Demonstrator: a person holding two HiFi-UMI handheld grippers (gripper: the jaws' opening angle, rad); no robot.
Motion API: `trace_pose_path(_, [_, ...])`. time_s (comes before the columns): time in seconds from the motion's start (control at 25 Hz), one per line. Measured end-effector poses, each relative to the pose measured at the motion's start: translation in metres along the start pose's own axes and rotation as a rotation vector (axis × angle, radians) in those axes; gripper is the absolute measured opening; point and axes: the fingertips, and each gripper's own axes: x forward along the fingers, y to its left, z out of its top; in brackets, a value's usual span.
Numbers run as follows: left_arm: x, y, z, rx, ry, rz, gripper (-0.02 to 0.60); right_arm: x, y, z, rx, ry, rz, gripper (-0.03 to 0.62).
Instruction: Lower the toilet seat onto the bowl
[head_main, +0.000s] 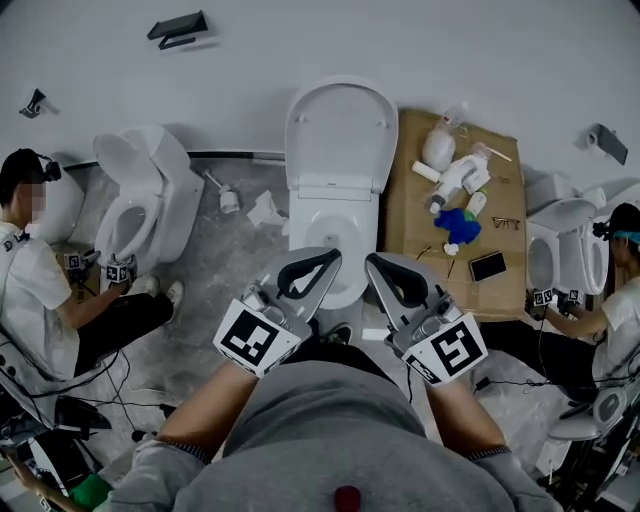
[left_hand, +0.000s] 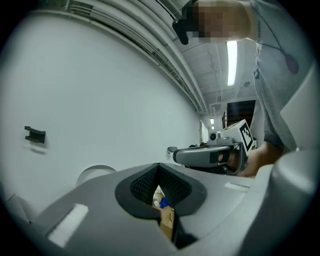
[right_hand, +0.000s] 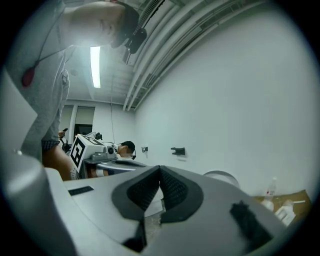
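The white toilet stands against the wall in the middle of the head view. Its seat and lid (head_main: 338, 125) are raised upright over the open bowl (head_main: 300, 225). My left gripper (head_main: 334, 256) hovers over the bowl's front left edge, shut with nothing between its jaws. To the right of it my right gripper (head_main: 371, 260) is also shut and empty, over the front right edge. Neither touches the seat. In the left gripper view the black pads (left_hand: 145, 185) meet at the tip, and the right gripper view shows its pads (right_hand: 172, 192) meeting too.
A cardboard sheet (head_main: 502, 290) right of the toilet holds spray bottles (head_main: 458, 180), a blue cloth (head_main: 458, 225) and a phone (head_main: 488, 265). A second toilet (head_main: 150, 195) and a seated person (head_main: 40, 290) are at left; another person (head_main: 622, 300) works at right. Crumpled paper (head_main: 265, 210) lies on the floor.
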Motion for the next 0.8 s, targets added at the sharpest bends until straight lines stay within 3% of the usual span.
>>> trace_pose_path(0.4, [0.006,-0.004,0.055,0.039,-0.078,-0.046,0.008,-0.002,-0.006,0.039,-0.032,-0.024,-0.012,0.015])
trace_pose_path(0.8, [0.009,-0.01,0.058,0.028,-0.028,-0.059,0.008,-0.002,-0.01,0.044,-0.05,-0.013,-0.01,0.014])
